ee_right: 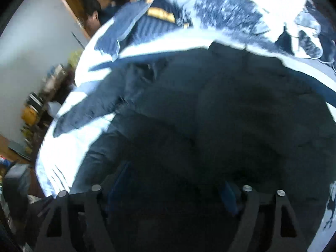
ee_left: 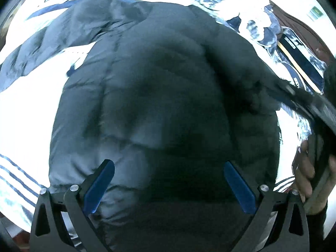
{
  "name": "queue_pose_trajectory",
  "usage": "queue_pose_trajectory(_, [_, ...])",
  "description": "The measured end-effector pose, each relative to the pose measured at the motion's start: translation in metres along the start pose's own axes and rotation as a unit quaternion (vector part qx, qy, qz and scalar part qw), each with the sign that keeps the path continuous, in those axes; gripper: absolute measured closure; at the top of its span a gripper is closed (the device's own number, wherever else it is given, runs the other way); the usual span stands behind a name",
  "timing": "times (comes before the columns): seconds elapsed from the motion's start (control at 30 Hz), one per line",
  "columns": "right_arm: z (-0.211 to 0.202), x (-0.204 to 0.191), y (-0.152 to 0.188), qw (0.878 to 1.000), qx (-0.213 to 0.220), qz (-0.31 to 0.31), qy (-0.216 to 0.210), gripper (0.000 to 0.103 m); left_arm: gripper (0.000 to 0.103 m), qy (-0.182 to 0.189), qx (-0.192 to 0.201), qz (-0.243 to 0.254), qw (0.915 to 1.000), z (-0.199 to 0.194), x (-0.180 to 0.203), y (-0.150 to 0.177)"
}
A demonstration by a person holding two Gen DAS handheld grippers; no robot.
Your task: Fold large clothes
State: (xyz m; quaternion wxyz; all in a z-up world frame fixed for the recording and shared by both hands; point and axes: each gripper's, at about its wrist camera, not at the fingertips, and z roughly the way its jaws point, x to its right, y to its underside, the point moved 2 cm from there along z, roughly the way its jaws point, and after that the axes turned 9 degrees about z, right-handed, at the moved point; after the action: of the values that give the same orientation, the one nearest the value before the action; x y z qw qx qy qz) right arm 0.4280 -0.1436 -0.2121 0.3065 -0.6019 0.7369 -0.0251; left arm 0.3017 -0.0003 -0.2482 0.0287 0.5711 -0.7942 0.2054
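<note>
A large dark quilted puffer jacket [ee_left: 151, 96] lies spread on a white bed, one sleeve [ee_left: 42, 48] stretched out to the upper left. My left gripper [ee_left: 169, 180] hangs open just above the jacket's near hem, its blue pads [ee_left: 98, 189] wide apart and empty. In the right wrist view the same jacket [ee_right: 220, 115] fills the frame, its sleeve [ee_right: 92, 109] reaching left. My right gripper [ee_right: 174, 189] is open low over the dark fabric, its blue pads [ee_right: 230, 197] dim in shadow. The right gripper's body and the hand holding it [ee_left: 306, 168] show at the left view's right edge.
The bed cover [ee_left: 27, 115] is white with blue stripes and patterns. A blue patterned quilt [ee_right: 220, 14] is bunched at the far side. A wooden headboard [ee_left: 304, 33] stands at the right. Cluttered shelves and a wooden cabinet [ee_right: 42, 105] stand beside the bed.
</note>
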Motion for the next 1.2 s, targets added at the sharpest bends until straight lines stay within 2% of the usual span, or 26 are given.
queue_pose_trajectory(0.07, [-0.029, 0.037, 0.008, 0.999, 0.014, 0.039, -0.009, 0.017, 0.000, -0.008, -0.004, 0.021, 0.9997, 0.006, 0.020, -0.011])
queue_pose_trajectory(0.17, [-0.053, 0.096, 0.017, 0.995, 0.015, 0.090, 0.040, 0.017, 0.000, -0.015, -0.027, 0.064, 0.9975, 0.024, 0.058, -0.041])
queue_pose_trajectory(0.27, [-0.058, 0.155, 0.010, 0.985, -0.001, 0.150, 0.085, 0.017, 0.000, -0.033, -0.036, 0.109, 0.9928, 0.033, 0.093, -0.075])
queue_pose_trajectory(0.33, [-0.057, 0.188, -0.002, 0.976, -0.017, 0.195, 0.099, 0.017, 0.000, -0.077, -0.021, 0.165, 0.9831, 0.041, 0.115, -0.101])
queue_pose_trajectory(0.4, [-0.048, 0.210, -0.015, 0.968, -0.036, 0.231, 0.091, 0.017, 0.000, -0.128, -0.032, 0.180, 0.9749, 0.050, 0.127, -0.120])
queue_pose_trajectory(0.47, [-0.044, 0.224, -0.021, 0.960, -0.018, 0.274, 0.047, 0.017, 0.000, -0.158, -0.036, 0.196, 0.9670, 0.062, 0.141, -0.138])
queue_pose_trajectory(0.5, [-0.041, 0.229, -0.019, 0.956, -0.013, 0.293, 0.029, 0.017, 0.000, -0.185, -0.037, 0.208, 0.9597, 0.069, 0.145, -0.144])
queue_pose_trajectory(0.57, [-0.029, 0.236, -0.012, 0.948, -0.008, 0.318, -0.007, 0.017, 0.000, -0.248, -0.043, 0.239, 0.9376, 0.091, 0.149, -0.156])
queue_pose_trajectory(0.6, [-0.019, 0.237, -0.011, 0.947, -0.024, 0.319, -0.022, 0.018, 0.000, -0.287, -0.047, 0.250, 0.9235, 0.102, 0.141, -0.160])
queue_pose_trajectory(0.63, [-0.013, 0.236, -0.010, 0.944, -0.029, 0.327, -0.037, 0.022, 0.000, -0.304, -0.052, 0.245, 0.9192, 0.109, 0.132, -0.164])
queue_pose_trajectory(0.67, [-0.009, 0.237, -0.007, 0.937, -0.030, 0.344, -0.049, 0.026, 0.000, -0.312, -0.058, 0.225, 0.9213, 0.108, 0.116, -0.164])
queue_pose_trajectory(0.73, [-0.002, 0.234, -0.007, 0.942, -0.038, 0.330, -0.047, 0.027, 0.000, -0.298, -0.056, 0.145, 0.9417, 0.089, 0.079, -0.171])
queue_pose_trajectory(0.77, [0.000, 0.234, -0.006, 0.945, -0.040, 0.323, -0.039, 0.027, 0.000, -0.293, -0.039, 0.115, 0.9484, 0.069, 0.062, -0.171])
queue_pose_trajectory(0.87, [0.007, 0.243, -0.001, 0.939, -0.050, 0.335, -0.056, 0.027, 0.000, -0.326, -0.022, 0.098, 0.9399, 0.034, 0.035, -0.160])
queue_pose_trajectory(0.9, [0.010, 0.245, 0.000, 0.937, -0.052, 0.341, -0.062, 0.027, 0.000, -0.323, -0.027, 0.090, 0.9417, 0.035, 0.033, -0.159])
queue_pose_trajectory(1.03, [0.013, 0.246, -0.004, 0.928, -0.051, 0.358, -0.095, 0.028, 0.000, -0.226, -0.072, 0.057, 0.9697, 0.047, 0.025, -0.127])
queue_pose_trajectory(1.1, [0.008, 0.241, -0.005, 0.929, -0.046, 0.354, -0.099, 0.032, 0.000, -0.197, -0.089, 0.047, 0.9753, 0.065, 0.028, -0.124])
queue_pose_trajectory(1.17, [0.007, 0.236, -0.005, 0.935, -0.050, 0.340, -0.088, 0.044, 0.001, -0.179, -0.095, 0.024, 0.9789, 0.078, 0.019, -0.132])
queue_pose_trajectory(1.2, [0.010, 0.233, -0.006, 0.936, -0.057, 0.338, -0.084, 0.046, 0.002, -0.175, -0.090, 0.017, 0.9803, 0.083, 0.009, -0.141])
